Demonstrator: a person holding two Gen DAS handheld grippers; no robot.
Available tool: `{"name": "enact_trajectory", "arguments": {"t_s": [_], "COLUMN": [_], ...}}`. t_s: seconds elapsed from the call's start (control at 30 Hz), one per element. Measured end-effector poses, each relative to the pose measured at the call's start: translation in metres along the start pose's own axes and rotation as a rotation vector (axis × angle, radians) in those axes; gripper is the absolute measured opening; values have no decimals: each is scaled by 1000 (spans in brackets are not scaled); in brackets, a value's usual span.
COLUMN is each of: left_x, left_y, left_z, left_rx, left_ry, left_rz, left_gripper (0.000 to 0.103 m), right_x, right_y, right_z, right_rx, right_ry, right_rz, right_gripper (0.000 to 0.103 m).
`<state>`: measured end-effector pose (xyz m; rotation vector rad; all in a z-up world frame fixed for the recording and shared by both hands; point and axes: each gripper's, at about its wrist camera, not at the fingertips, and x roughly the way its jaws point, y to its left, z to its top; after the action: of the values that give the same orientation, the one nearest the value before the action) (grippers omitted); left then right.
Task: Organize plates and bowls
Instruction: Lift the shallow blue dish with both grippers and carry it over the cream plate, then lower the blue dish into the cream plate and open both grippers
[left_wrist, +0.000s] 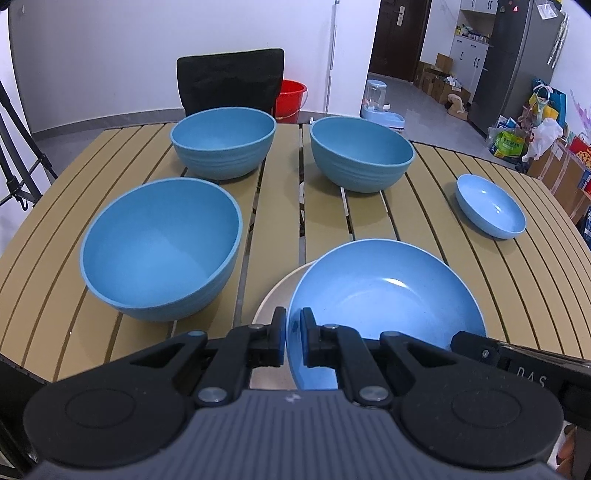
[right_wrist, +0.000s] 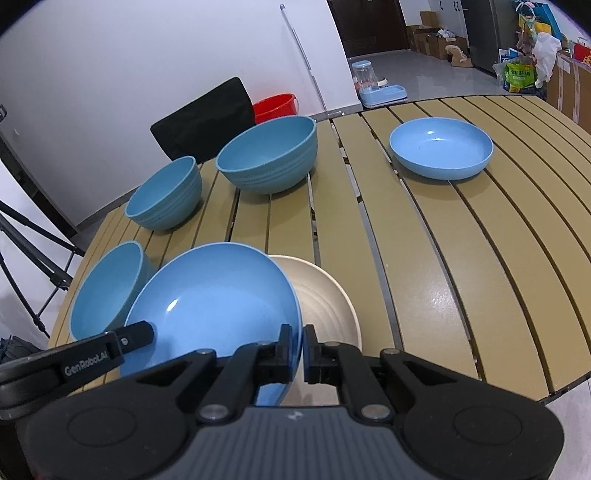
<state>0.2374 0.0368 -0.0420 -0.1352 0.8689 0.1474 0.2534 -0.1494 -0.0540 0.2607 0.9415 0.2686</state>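
Left claw (left_wrist: 293, 338): you are pinching the near-left rim of the blue plate (left_wrist: 384, 295), jaws narrow on it.
Right claw (right_wrist: 297, 349): you are gripping the same plate's opposite rim.
Risk: uneven lowering is likely tilting it, so it may slide off the cream plate (right_wrist: 325, 302) beneath.
Crowding: the near blue bowl (left_wrist: 159, 247) is sitting just beside; you could be nudging it.
Look: glossy, shallow, smooth.
Far desk (right_wrist: 480, 258): two bowls and a small blue dish (left_wrist: 489, 206) are waiting.
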Motion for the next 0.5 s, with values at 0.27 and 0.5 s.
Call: {"name": "enact_trajectory", "arguments": {"t_s": [0.27, 0.5], "left_x": [18, 44], "left_y": [4, 5], "left_z": [-3, -11], "left_rx": [-7, -2], "left_ry": [25, 86], "left_rz": [2, 10], "left_gripper": [9, 9], "right_x": [16, 33], "right_y": [-1, -6], "right_z": [-1, -4], "right_rx": [-1, -1], "right_ry": [27, 59], "right_rz": [-8, -30], "right_gripper": [5, 5]}}
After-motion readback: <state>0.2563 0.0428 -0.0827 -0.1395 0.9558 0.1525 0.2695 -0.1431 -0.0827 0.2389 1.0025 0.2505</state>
